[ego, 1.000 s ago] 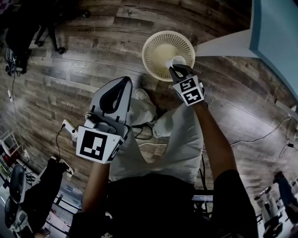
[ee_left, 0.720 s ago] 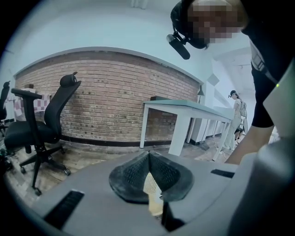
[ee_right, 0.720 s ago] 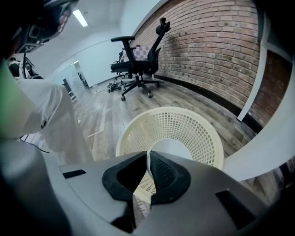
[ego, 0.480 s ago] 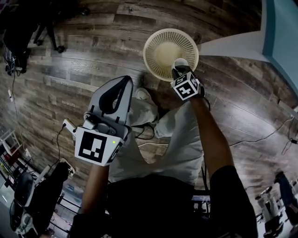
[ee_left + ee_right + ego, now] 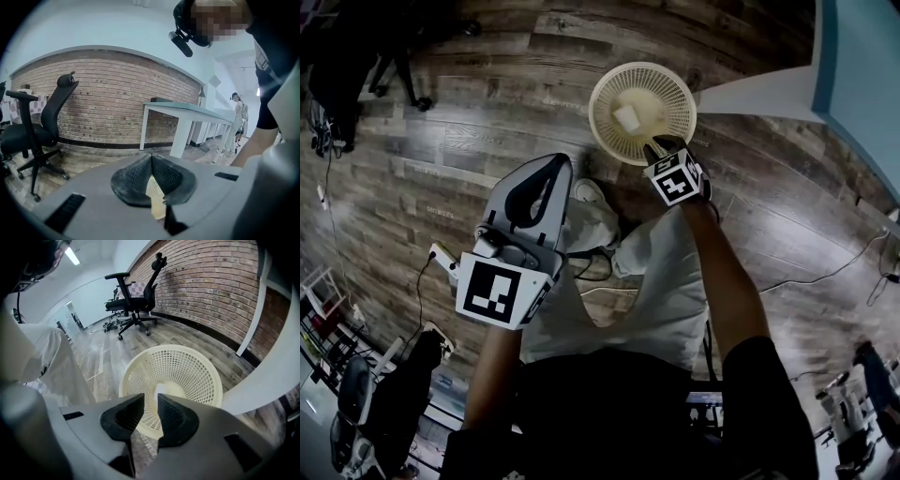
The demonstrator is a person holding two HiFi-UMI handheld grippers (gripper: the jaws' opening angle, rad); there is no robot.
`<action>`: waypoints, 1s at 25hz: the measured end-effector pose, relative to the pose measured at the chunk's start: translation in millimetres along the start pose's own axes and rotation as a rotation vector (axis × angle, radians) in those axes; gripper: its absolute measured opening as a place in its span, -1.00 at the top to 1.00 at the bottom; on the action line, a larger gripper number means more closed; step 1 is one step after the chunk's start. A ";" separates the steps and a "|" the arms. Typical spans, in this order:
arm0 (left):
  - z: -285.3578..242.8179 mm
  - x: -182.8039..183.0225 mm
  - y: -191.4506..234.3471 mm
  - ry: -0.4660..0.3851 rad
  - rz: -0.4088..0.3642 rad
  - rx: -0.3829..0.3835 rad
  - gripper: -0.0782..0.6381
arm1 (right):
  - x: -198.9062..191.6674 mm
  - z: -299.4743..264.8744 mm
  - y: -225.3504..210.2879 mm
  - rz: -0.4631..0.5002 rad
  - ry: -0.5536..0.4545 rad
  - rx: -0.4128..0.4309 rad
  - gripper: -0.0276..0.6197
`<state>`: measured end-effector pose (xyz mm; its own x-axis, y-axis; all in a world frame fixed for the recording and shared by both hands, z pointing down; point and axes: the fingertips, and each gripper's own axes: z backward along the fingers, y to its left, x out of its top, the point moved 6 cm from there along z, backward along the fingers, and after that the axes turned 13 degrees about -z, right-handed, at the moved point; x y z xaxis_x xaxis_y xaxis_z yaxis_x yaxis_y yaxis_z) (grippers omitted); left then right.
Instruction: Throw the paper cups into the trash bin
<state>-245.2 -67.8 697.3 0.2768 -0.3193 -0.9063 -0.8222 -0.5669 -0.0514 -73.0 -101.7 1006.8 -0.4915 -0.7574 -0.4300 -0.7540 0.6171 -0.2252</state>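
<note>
Hovering over cream mesh trash bin (image 5: 598,92), right gripper (image 5: 661,146) – jaws just opened, nothing between them; paper cup (image 5: 627,117) inside bin – left gripper (image 5: 553,165) closed, empty

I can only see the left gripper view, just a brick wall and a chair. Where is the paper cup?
Observer: The head view shows a paper cup lying inside the trash bin.
Operator: Is the other grabber holding one?
Observer: No. The right gripper hangs over the bin's near rim. Its jaws have just been opening, and nothing is between them.
Operator: Where is the bin?
Observer: It stands on the wooden floor, next to a white table leg.
</note>
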 end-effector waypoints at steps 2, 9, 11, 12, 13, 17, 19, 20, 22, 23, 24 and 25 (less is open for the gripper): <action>4.1 6.4 -0.5 0.008 0.002 -0.012 0.78 | 6.5 15.1 4.7 0.017 -0.005 0.010 0.65; 23.7 66.5 -1.2 -0.006 -0.025 -0.050 0.78 | 55.7 107.6 20.9 0.024 -0.110 -0.011 0.89; 33.9 89.3 -3.0 -0.015 -0.032 -0.054 0.78 | 66.2 139.8 29.4 0.018 -0.132 -0.007 0.90; 39.4 100.7 -4.1 -0.020 -0.033 -0.055 0.78 | 71.2 156.7 33.9 0.018 -0.144 -0.005 0.90; 44.9 112.0 -4.9 -0.024 -0.034 -0.057 0.78 | 76.4 173.4 38.6 0.020 -0.156 -0.004 0.90; 66.9 155.0 -10.4 -0.038 -0.041 -0.066 0.78 | 96.2 238.8 58.5 0.032 -0.213 -0.010 0.90; 79.1 174.8 -15.7 -0.043 -0.043 -0.070 0.78 | 104.5 271.4 68.4 0.030 -0.244 -0.015 0.91; 85.2 184.2 -17.9 -0.046 -0.045 -0.072 0.78 | 109.0 286.7 73.5 0.027 -0.260 -0.017 0.91; 96.8 201.4 -20.6 -0.056 -0.046 -0.076 0.78 | 118.7 314.3 83.8 0.019 -0.295 -0.019 0.90; 102.1 209.0 -21.4 -0.061 -0.046 -0.077 0.78 | 123.8 327.3 88.7 0.012 -0.312 -0.018 0.91; 107.0 216.0 -22.5 -0.066 -0.045 -0.077 0.78 | 128.7 340.1 93.5 0.003 -0.328 -0.014 0.91; 111.5 222.6 -24.0 -0.068 -0.045 -0.079 0.78 | 133.2 352.8 97.8 -0.008 -0.344 -0.008 0.91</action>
<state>-219.3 -40.6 450.1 0.2756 -0.2412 -0.9305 -0.7671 -0.6386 -0.0617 -58.4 -66.9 619.1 -0.3107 -0.6453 -0.6979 -0.7616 0.6083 -0.2233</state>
